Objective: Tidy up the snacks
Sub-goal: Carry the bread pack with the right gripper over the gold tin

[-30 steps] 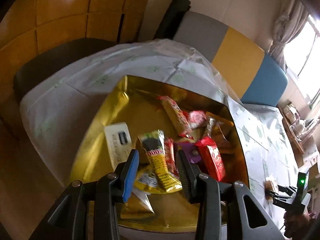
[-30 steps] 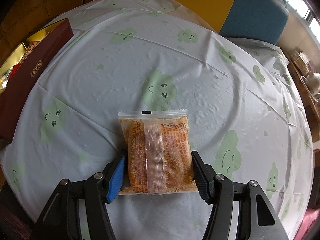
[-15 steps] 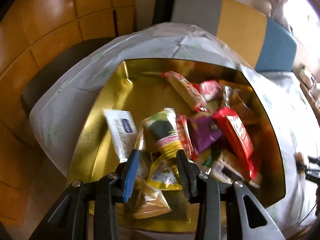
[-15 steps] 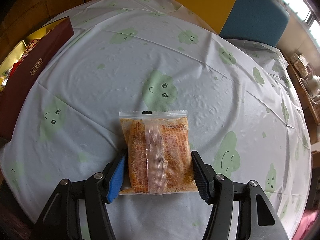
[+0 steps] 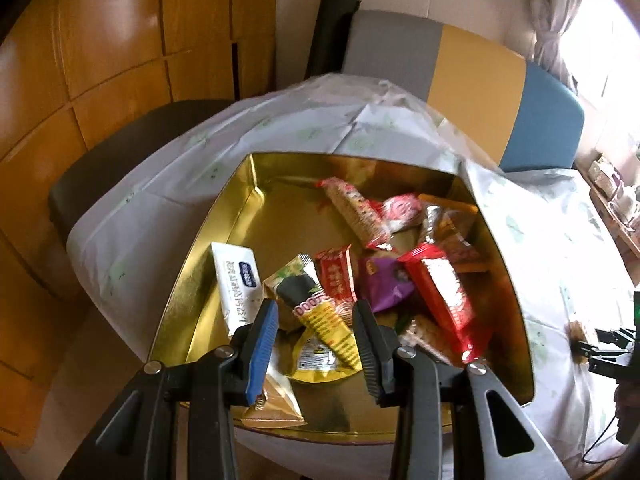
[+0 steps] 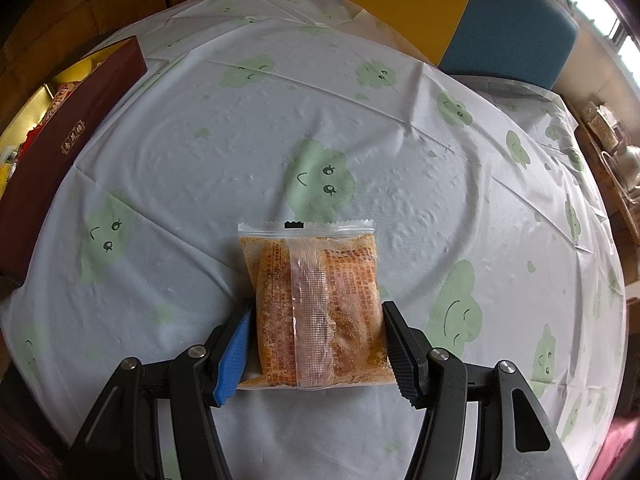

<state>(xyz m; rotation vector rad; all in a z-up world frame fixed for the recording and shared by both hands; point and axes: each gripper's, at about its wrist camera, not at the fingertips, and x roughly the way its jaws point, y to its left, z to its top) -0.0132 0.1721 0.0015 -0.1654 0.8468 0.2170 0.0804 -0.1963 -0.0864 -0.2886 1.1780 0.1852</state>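
In the left wrist view a gold-lined box (image 5: 208, 248) holds several snack packs, among them a white pack (image 5: 236, 280), a yellow and black stick pack (image 5: 316, 312) and a red pack (image 5: 444, 292). My left gripper (image 5: 316, 348) is open above the yellow and black pack, holding nothing. In the right wrist view a clear pack of orange snack (image 6: 316, 308) lies flat on the tablecloth. My right gripper (image 6: 316, 348) is open, one finger on each side of the pack's near end. The box's dark red outer wall (image 6: 60, 152) shows at far left.
The round table wears a white cloth with green cloud faces (image 6: 320, 176). Chairs with grey, yellow and blue backs (image 5: 472, 76) stand behind it. A dark chair (image 5: 120, 152) and wooden panels lie left. My right gripper shows at the left wrist view's right edge (image 5: 608, 348).
My left gripper has shifted over the box, so the snack packs moved in its view; its jaws stay open. The right gripper and the orange pack have not moved.
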